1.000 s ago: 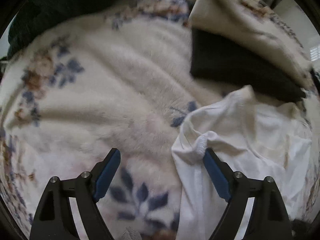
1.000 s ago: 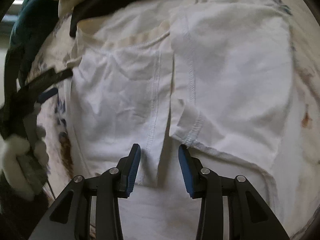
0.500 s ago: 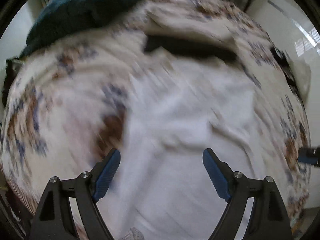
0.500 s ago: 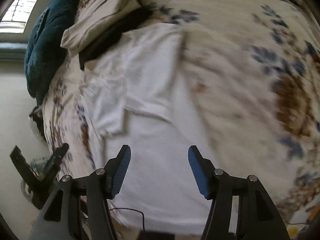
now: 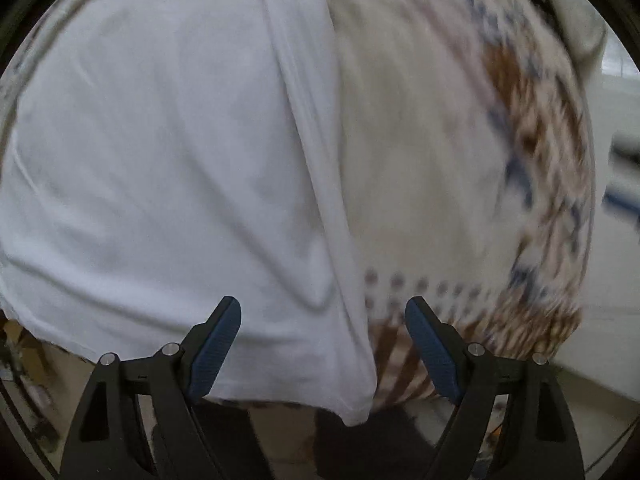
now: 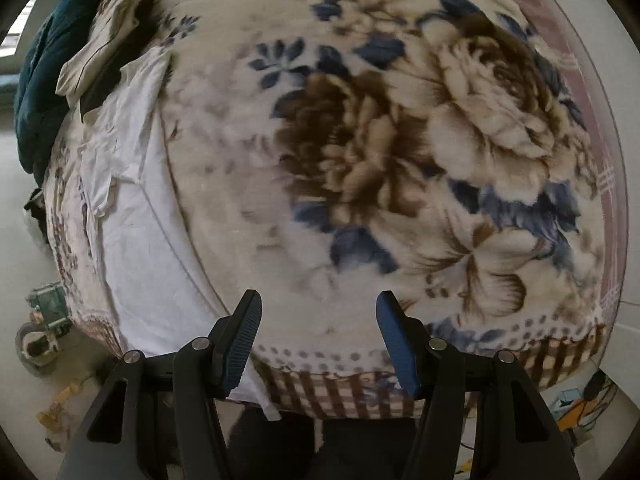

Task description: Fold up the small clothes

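A white garment (image 5: pixel 160 160) lies flat on the floral blanket (image 5: pixel 420 160), its lower hem hanging over the bed's near edge. In the left wrist view it fills the left and middle, with a folded edge running down the centre. My left gripper (image 5: pixel 323 344) is open and empty, just above the garment's lower right corner. In the right wrist view the garment (image 6: pixel 132 216) is a long strip at the left. My right gripper (image 6: pixel 318 338) is open and empty over the bare blanket (image 6: pixel 400 140) near the bed's front edge, to the right of the garment.
A dark folded cloth (image 6: pixel 104 88) and a cream pillow (image 6: pixel 100 44) lie at the garment's far end, with a teal blanket (image 6: pixel 44 80) beyond. The bed edge drops to the floor at the bottom, where small items (image 6: pixel 44 320) lie at the left.
Both grippers have pulled back from the garment's upper part to the bed's near edge. The right gripper has opened wider and now sits over bare blanket. The left view now looks closely at the lower hem.
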The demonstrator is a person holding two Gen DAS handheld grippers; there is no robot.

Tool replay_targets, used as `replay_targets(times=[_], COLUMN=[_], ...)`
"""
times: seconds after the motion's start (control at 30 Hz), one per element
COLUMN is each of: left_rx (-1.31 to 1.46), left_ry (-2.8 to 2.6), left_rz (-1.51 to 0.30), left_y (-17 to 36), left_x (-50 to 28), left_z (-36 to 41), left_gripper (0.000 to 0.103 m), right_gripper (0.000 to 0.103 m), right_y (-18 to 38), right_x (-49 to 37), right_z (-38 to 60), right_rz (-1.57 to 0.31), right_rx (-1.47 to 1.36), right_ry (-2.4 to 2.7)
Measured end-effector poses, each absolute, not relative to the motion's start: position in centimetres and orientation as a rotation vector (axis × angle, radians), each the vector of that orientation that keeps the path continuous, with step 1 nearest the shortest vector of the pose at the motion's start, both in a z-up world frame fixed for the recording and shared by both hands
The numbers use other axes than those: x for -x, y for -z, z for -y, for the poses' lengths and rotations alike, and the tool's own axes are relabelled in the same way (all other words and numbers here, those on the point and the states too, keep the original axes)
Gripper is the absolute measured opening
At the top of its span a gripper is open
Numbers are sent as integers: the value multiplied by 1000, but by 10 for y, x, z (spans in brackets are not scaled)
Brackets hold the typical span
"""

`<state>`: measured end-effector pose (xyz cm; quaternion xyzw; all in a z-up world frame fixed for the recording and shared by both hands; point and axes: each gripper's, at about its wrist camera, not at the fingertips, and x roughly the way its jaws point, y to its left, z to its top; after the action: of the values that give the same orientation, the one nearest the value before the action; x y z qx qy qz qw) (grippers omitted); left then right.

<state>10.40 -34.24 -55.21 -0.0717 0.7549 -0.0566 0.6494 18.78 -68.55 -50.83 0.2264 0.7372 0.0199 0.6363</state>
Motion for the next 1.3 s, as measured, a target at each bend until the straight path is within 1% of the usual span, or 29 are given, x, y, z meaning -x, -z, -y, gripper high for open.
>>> replay_targets(times=[0.03, 0.07, 0.1, 0.17, 0.23, 0.4, 0.5, 0.67, 0.83, 0.87, 0.9, 0.97, 1.0, 1.03, 1.17, 1.3], left_rx=[137, 123, 104, 129, 203, 268, 315, 370, 416, 420, 427, 441, 448, 464, 518, 569], left_ry=[140, 152, 169, 169, 164, 140, 105, 47, 7, 0, -8, -19, -25, -28, -37, -59], left_rz=[-1719, -1722, -1739, -1723, -1650, -1573, -1541, -1503, -1475, -1468, -1460, -1448, -1441, -1431, -1384, -1333], left_y=[563, 569, 578, 578, 561, 521, 504, 493, 486, 483, 480, 475, 472, 468, 449, 435], left_x=[-97, -94, -90, -87, -85, -76, -73, -71, -71, -71, -71, -71, -72, -72, -74, -70], left_z=[350, 355, 360, 356, 343, 314, 289, 267, 244, 239, 232, 224, 220, 212, 187, 141], left_gripper=[73, 39, 0, 1, 1, 1, 1, 1, 1, 1, 1, 1, 1, 1, 1, 1], right_gripper=[62, 62, 62, 62, 62, 62, 62, 62, 62, 59, 53, 19, 12, 7, 5, 5], right_y=[514, 518, 524, 529, 533, 545, 561, 589, 623, 629, 636, 642, 641, 639, 608, 557], right_x=[-192, -196, -205, -221, -245, -318, -369, -445, -493, -499, -505, -515, -517, -518, -520, -528], right_z=[689, 692, 685, 680, 671, 635, 606, 552, 520, 514, 506, 491, 485, 480, 452, 412], right_rz=[-1686, -1684, -1682, -1680, -1666, -1620, -1609, -1611, -1631, -1635, -1641, -1640, -1636, -1628, -1603, -1577], right_rx=[-524, -529, -530, -519, -500, -487, -529, -637, -694, -704, -715, -721, -706, -687, -573, -449], right_ry=[-59, -77, -90, -122, -168, -308, -390, -468, -424, -416, -415, -412, -408, -398, -381, -407])
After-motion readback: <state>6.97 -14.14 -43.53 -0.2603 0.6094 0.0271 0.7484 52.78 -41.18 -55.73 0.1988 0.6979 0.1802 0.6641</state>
